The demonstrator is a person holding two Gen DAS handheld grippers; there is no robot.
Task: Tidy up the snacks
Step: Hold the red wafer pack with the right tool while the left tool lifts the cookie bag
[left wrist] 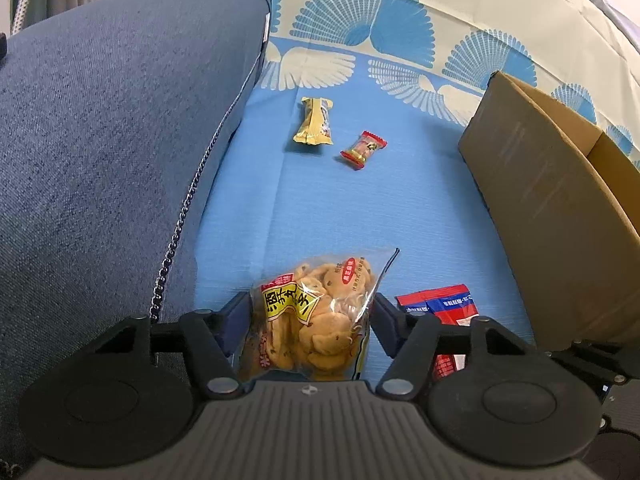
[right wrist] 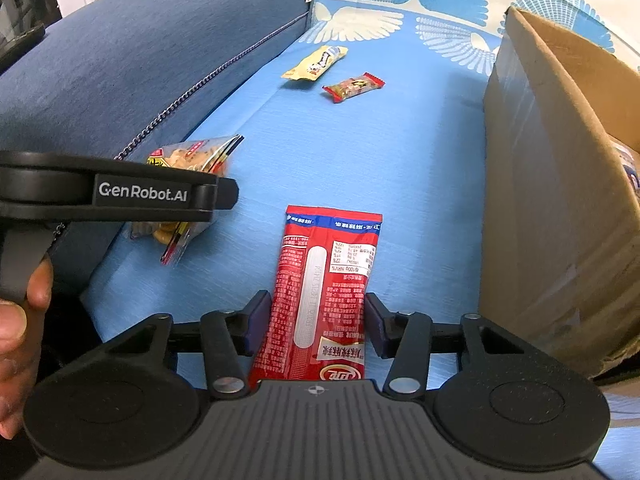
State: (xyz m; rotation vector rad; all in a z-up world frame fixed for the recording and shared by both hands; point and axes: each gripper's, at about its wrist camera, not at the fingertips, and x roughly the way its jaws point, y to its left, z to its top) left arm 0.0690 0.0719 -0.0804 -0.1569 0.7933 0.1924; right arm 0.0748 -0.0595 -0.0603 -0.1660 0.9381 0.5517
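Both my grippers set on a snack, pickup step in hand.

My left gripper point(left wrist: 310, 316) has its jaws clamped on the clear biscuit bag point(left wrist: 316, 316); my right gripper point(right wrist: 314, 320) has its jaws against the sides of the red packet point(right wrist: 326, 300), which lies flat on the blue cloth point(right wrist: 360, 168). The cardboard box point(right wrist: 552, 200) stands at three o'clock; a yellow bar point(right wrist: 314, 65) and small red candy point(right wrist: 353, 86) wait at twelve. Next, I judge: lift both and carry them right over the box wall, keeping grips firm on crinkly film.

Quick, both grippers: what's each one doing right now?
Left gripper: closed on the biscuit bag.
Right gripper: closed on the red packet.
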